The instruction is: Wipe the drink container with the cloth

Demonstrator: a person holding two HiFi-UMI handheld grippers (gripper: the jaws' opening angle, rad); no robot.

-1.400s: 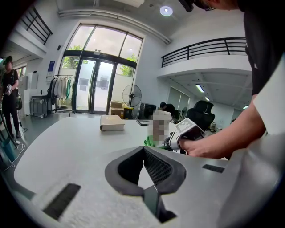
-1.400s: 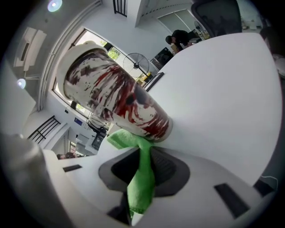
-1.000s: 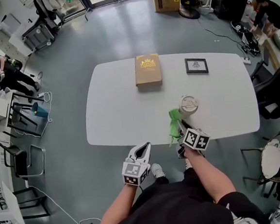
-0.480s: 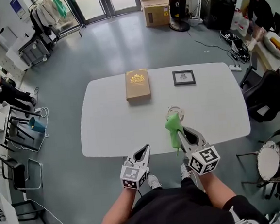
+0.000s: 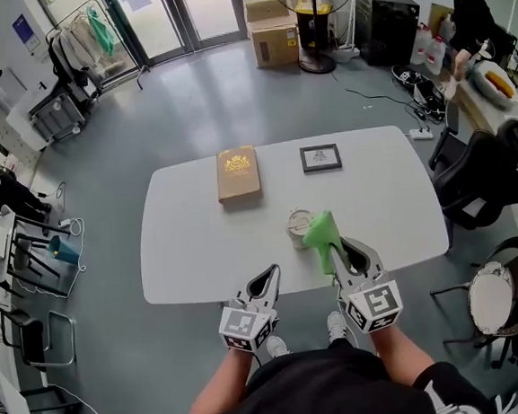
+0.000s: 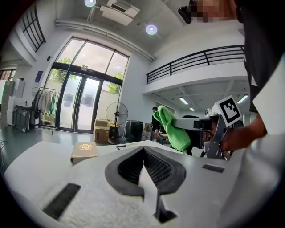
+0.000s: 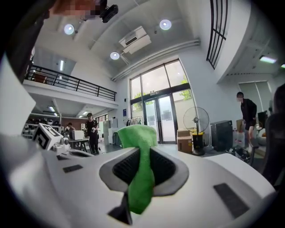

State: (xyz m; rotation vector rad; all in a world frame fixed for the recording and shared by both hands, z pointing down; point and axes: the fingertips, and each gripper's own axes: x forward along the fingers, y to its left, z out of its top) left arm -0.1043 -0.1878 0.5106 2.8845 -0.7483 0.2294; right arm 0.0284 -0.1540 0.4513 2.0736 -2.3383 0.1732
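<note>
Bright, even light: daylight enters through tall glazed doors [image 6: 84,104], and round ceiling lamps [image 6: 151,30] flare slightly. Both gripper views bend strongly at the edges and darken to black corners. Their near foreground, including the cloth [image 7: 140,178], is soft. In the head view the white counter [image 5: 199,243] is nearly overexposed, and floor shadows are faint.

Left gripper [image 5: 269,275] jaws together, empty; right gripper [image 5: 335,251] clamped on cloth [image 5: 319,232]; forearms extended forward.
</note>
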